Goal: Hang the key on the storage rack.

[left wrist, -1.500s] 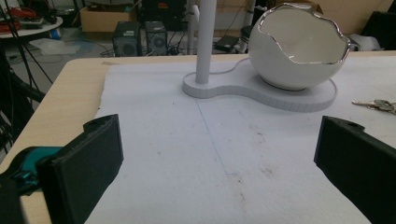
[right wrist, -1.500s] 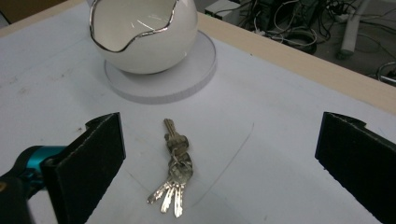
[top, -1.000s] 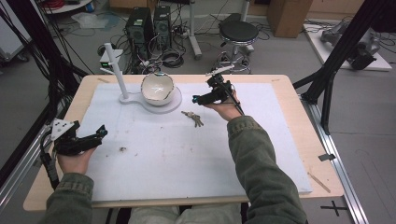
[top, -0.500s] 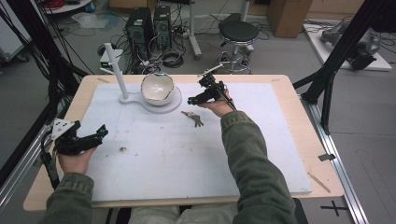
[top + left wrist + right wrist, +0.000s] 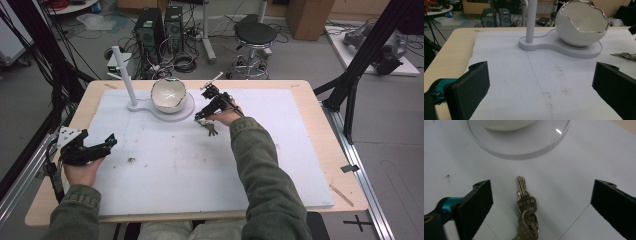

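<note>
A workshop floor with cables, computer towers (image 5: 160, 32) and a black stool (image 5: 255, 34) surrounds a wooden table (image 5: 325, 145) covered by a stained white mat (image 5: 170, 170). On the mat sits a white stand (image 5: 165, 107) with a post and a cracked-egg bowl (image 5: 168, 94). The right gripper (image 5: 201, 116), jaws spread wide, hovers over a bunch of keys (image 5: 525, 205) just beside the stand. The left gripper (image 5: 107, 142), also spread, rests near the mat's left edge.
</note>
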